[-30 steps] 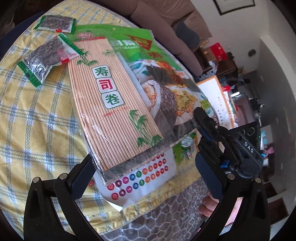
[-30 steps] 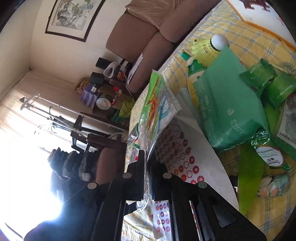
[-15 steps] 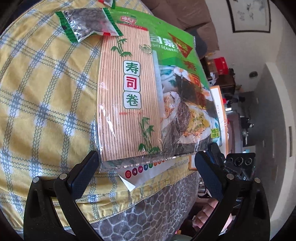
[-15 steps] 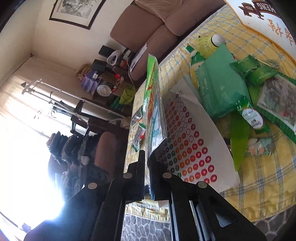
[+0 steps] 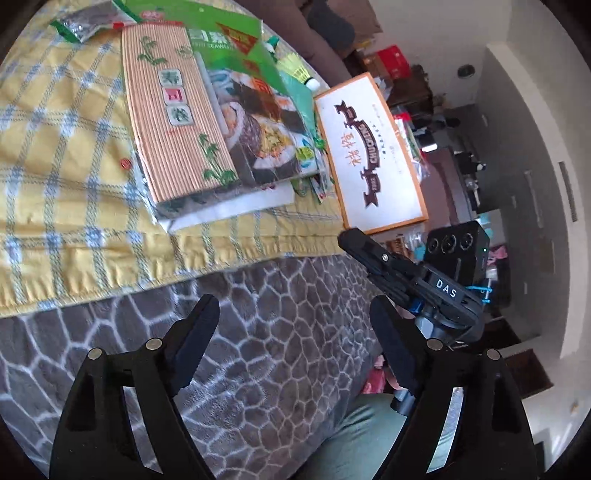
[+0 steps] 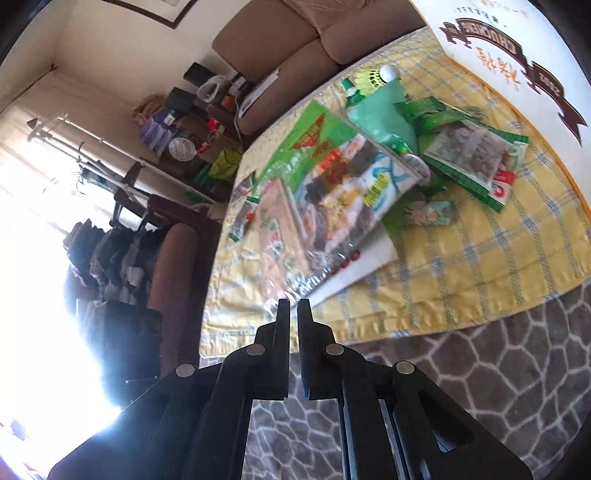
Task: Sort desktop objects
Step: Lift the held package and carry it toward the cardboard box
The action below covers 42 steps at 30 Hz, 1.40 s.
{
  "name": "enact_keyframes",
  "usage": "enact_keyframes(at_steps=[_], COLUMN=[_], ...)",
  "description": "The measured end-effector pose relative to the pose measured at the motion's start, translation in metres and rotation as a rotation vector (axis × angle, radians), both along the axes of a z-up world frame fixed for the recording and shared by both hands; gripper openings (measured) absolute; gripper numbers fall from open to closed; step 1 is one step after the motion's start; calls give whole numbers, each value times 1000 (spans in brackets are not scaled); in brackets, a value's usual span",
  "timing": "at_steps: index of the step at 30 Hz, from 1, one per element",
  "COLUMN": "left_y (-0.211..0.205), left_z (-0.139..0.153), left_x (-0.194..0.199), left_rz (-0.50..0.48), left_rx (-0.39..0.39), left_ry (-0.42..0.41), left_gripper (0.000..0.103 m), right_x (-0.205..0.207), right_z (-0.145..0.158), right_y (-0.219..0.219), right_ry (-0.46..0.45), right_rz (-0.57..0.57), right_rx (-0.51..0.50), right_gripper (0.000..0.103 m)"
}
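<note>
Well, the sushi kit pack [image 5: 207,122] lies flat on the yellow checked cloth [image 5: 62,155], and I use it as my landmark. My left gripper [image 5: 291,325] hangs off the near edge of the tabletop, below the pack, over the grey patterned blanket [image 5: 236,332]; its fingers are closing with nothing between them. My right gripper [image 6: 291,308] has its fingers clenched together, tips just short of the pack's clear near corner, and I see nothing caught in them.

The pack rests partly on a white sticker sheet [image 5: 236,206] that juts toward the table edge. I judge that a careless pull on either could drag both off the cloth. The pile of green snack bags [image 6: 472,155] beside the pack overlaps it at the far corner, so lifting one may tip the others. The slick wrapper could also slip from a shallow pinch.

The left view shows the bamboo mat face of the pack clearly, a small dark seed packet [image 5: 88,26] beyond its far corner, a red dot [image 5: 125,162] loose on the cloth, and the other gripper's body. The right view alone shows the snack bags spread beside the pack, a small patterned packet [image 6: 432,214] near them, and the shuttlecock [image 6: 376,75] behind. The orange-framed box [image 5: 369,155] appears in both.
</note>
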<state>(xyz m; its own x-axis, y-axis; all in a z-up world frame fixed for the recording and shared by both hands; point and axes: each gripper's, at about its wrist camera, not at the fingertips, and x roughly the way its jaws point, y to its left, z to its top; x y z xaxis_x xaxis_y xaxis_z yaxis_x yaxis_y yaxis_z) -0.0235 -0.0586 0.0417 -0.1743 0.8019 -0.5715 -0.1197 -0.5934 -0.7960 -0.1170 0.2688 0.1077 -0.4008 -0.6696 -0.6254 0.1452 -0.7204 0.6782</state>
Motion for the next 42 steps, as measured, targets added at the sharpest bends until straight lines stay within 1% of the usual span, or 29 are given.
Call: enact_keyframes(at_steps=[1,3,4,5,6,7,11,13,14,16,17,22,24,26,28,30,32,35,37,39,40,41,42], left_y=[-6,-17,-26,-34,-40,-41,-33,-30,-28,-24,-22,-19,-21,-19,-17,-15,-17,-25,-28,-29,-27,-26,-24], left_z=[1,-3,-7,-12,-18,-22,-40,-48,-49,-51,-52,-52,-52,-54,-55,-55,-56,-57,-59,-59,-59,-59,-59], left_x=[-6,-20,-29,-39,-50,-59,-85,-93,-95,-98,-99,-96,-93,-92,-91,-90,-89,-88,-89,-90,-91,-92,-93], left_rz=[28,112,153,189,212,223,239,235,234,219,218,237,234,228,222,218,222,245,253,254,253,251,250], left_rx=[-19,-48,-58,-72,-78,-77,-132,-119,-110,-88,-92,-65,-34,-5,1,14,29,51,73,82,83,84,81], left_ry=[15,23,21,17,3,-9,-31,-47,-42,-44,-51,-55,-62,-67,-68,-70,-78,-92,-100,-103,-103,-103,-103], left_gripper=[86,95,97,98,98,98,98,97,97,93,90,88,87,87,87,87,87,87,87,87,87,87,88], right_x=[-1,-7,-12,-17,-22,-29,-56,-64,-67,-71,-73,-79,-81,-84,-85,-84,-79,-75,-64,-53,-50,-49,-49], right_z=[-4,-10,-10,-11,-12,-15,-29,-36,-39,-43,-46,-58,-63,-68,-73,-73,-69,-59,-50,-44,-44,-45,-46], right_y=[5,19,24,25,28,29,25,19,14,4,-1,-23,-34,-49,-65,-81,-90,-86,-71,-53,-45,-39,-35], right_ry=[-12,-22,-17,-15,-15,-17,-42,-51,-56,-55,-64,-78,-80,-97,-123,-126,-104,-103,-105,-109,-117,-129,-142], right_rz=[-23,-74,-98,-115,-132,-147,-172,-166,-162,-143,-131,-94,-73,-49,-17,14,32,24,-17,-64,-88,-103,-112], right_rx=[1,-22,-15,-7,-10,-22,-56,-91,-101,-122,-126,-204,-246,-278,-316,-311,-303,-302,-284,-267,-249,-229,-200], right_gripper=[5,5,7,16,20,27,29,29,29,29,29,29,28,29,29,27,5,6,7,14,22,28,29])
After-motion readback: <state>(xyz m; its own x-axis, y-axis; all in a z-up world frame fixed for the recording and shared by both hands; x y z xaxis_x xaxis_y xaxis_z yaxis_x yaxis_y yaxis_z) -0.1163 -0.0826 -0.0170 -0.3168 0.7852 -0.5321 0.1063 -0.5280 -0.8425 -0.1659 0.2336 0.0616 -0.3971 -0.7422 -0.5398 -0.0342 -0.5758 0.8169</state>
